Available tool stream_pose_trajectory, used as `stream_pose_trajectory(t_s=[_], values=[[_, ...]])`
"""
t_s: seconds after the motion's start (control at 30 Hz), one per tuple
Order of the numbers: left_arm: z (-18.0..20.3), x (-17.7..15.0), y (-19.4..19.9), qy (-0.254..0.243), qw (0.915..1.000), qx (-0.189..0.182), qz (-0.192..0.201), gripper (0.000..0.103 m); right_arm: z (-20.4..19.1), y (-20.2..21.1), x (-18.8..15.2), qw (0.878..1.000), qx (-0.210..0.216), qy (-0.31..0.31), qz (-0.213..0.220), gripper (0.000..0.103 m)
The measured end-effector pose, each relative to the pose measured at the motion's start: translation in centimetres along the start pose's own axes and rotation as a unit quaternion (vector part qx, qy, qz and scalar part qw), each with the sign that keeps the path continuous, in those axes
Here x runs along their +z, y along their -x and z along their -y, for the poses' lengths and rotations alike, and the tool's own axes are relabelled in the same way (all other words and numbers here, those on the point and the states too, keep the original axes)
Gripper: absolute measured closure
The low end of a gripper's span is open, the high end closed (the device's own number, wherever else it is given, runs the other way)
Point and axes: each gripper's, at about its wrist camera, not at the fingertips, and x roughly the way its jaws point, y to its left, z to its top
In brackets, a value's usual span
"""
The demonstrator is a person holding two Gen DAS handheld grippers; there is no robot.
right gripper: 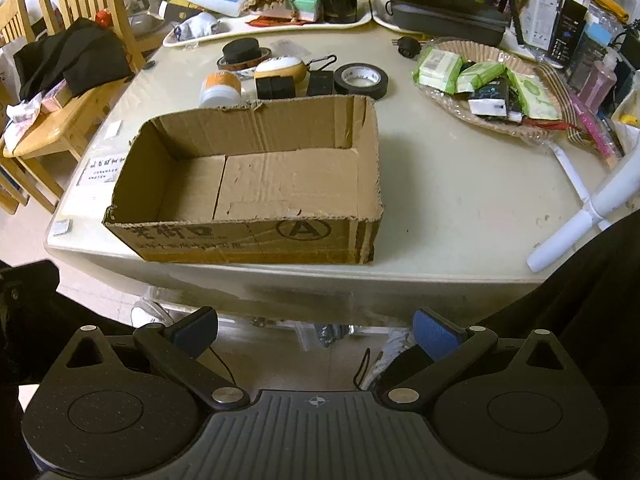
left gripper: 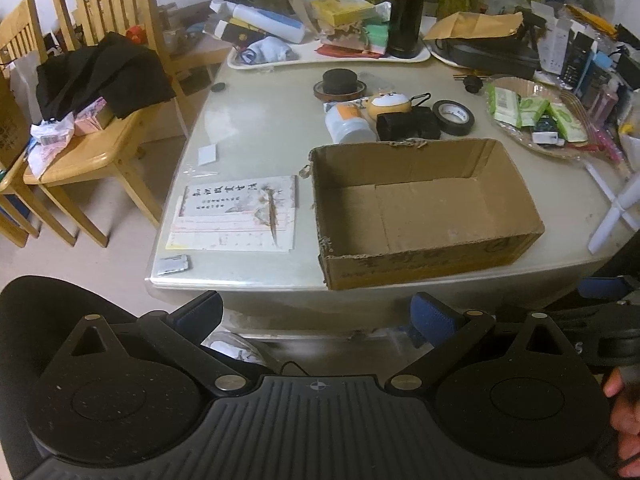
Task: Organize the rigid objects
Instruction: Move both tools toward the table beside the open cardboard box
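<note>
An open, empty cardboard box [left gripper: 420, 248] [right gripper: 248, 240] sits at the table's near edge. Behind it lie a white bottle with an orange label [left gripper: 348, 122] [right gripper: 220, 88], a yellow round toy [left gripper: 389, 104] [right gripper: 280, 67], a black block [left gripper: 408, 126] [right gripper: 276, 87], a black tape roll [left gripper: 454, 117] [right gripper: 361, 79] and a round black lid on a ring [left gripper: 340, 82] [right gripper: 240, 53]. My left gripper [left gripper: 316, 316] is open and empty, below the table edge. My right gripper [right gripper: 316, 332] is open and empty, also short of the table.
A card with writing [left gripper: 236, 212] and a small silver item [left gripper: 173, 265] lie left of the box. A wicker tray of packets [right gripper: 532, 130] sits at the right, a white stand [right gripper: 580, 216] at the right edge. Cluttered trays fill the back. Wooden chairs [left gripper: 92, 152] stand left.
</note>
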Motion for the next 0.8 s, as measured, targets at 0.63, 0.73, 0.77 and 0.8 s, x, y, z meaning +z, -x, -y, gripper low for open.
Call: stream_pose_trajectory(t_s=[0.63, 0.73, 0.77, 0.8], values=[[0.6, 2.7, -2.1, -0.009, 0.9997, -0.020, -0.006, 0.000, 0.2, -0.7, 3.3, 1.000, -0.011, 0.021, -0.008, 0.000], [0.8, 3.3, -2.4, -0.010, 0.9997, -0.024, -0.002, 0.000, 0.5, -0.8, 4.2, 1.000, -0.012, 0.025, -0.001, 0.000], [0.8, 3.5, -2.4, -0.010, 0.9997, -0.024, -0.001, 0.000, 0.6, -0.9, 4.5, 1.000, -0.014, 0.025, 0.000, 0.000], [0.9, 3.7, -2.5, -0.011, 0.9996, -0.025, 0.000, 0.000, 0.7, -1.0, 4.8, 1.000, -0.014, 0.024, 0.000, 0.000]])
